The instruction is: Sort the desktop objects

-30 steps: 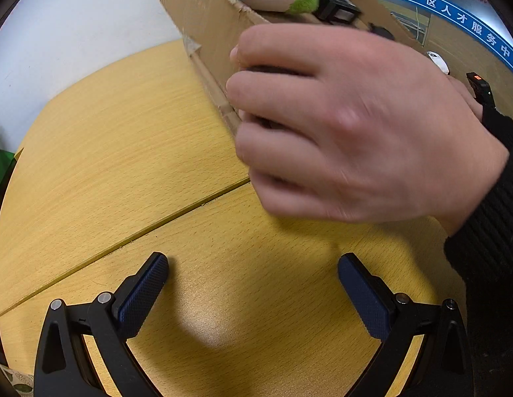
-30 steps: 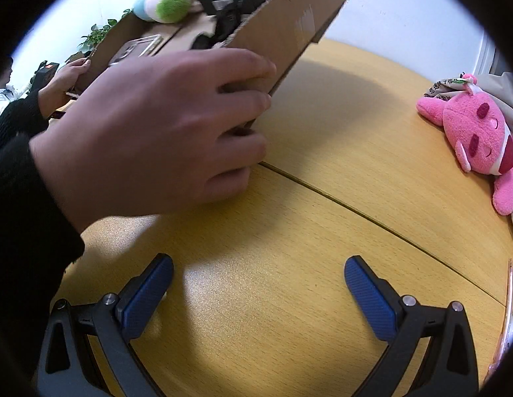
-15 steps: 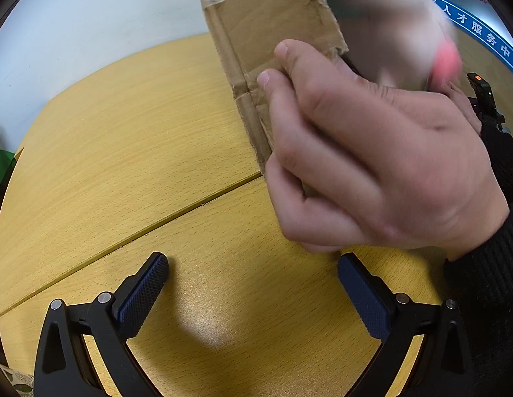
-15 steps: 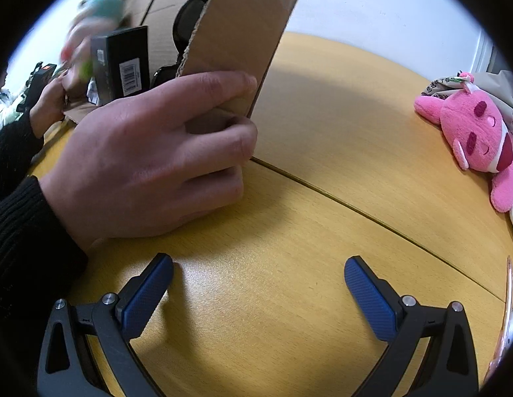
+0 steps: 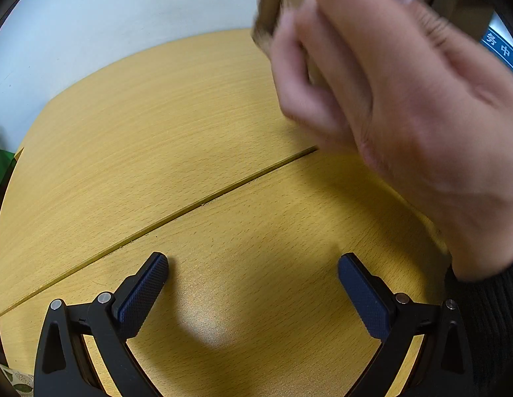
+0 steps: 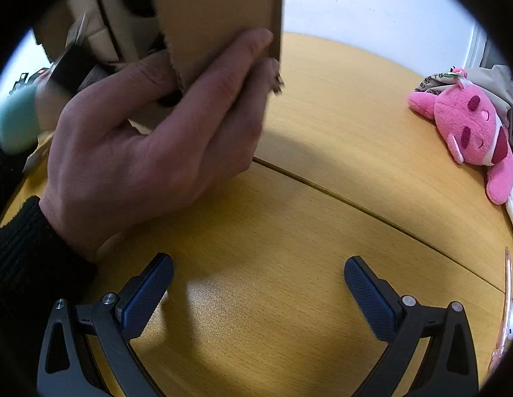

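Your wooden table (image 6: 322,172) is pale yellow, with a dark seam running across it. At its far right edge you have a pink plush toy (image 6: 471,132) lying on the top, against crumpled grey fabric (image 6: 494,79).

Count: 1 box (image 6: 220,6), tipped up, gripped by 1 hand (image 6: 150,152). 1 pink plush (image 6: 471,132) on bench (image 6: 322,215). 1 blurred teal-and-pink toy (image 6: 17,122) beside the box. 2 grippers: left (image 5: 253,284), right (image 6: 258,284), each two-fingered.
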The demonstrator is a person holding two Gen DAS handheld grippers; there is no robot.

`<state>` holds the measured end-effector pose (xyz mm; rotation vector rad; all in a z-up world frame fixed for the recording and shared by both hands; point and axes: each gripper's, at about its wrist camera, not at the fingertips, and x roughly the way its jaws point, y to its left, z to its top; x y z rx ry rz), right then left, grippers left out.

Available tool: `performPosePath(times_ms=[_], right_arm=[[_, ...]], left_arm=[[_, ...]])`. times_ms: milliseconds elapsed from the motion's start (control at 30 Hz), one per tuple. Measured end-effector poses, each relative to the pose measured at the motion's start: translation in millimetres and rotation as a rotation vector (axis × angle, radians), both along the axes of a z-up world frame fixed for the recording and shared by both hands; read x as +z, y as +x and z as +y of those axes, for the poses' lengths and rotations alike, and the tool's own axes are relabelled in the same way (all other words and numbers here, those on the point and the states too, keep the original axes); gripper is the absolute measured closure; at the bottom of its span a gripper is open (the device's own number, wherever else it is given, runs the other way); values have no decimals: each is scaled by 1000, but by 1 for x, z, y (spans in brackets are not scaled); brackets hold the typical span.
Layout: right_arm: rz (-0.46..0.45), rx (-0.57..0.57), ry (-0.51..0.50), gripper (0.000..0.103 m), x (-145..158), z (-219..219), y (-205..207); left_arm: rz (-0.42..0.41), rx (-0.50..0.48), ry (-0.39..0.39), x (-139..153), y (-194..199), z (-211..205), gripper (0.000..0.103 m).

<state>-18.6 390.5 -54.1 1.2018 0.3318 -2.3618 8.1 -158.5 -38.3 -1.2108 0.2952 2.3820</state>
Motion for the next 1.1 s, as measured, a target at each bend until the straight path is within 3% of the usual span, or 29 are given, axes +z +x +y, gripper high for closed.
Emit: performPosePath(times_ms=[1100], right_arm=[[0,-34,0,0,0,7,-2]], left_arm=[[-1,-25,1,15,-9,-6,0]])
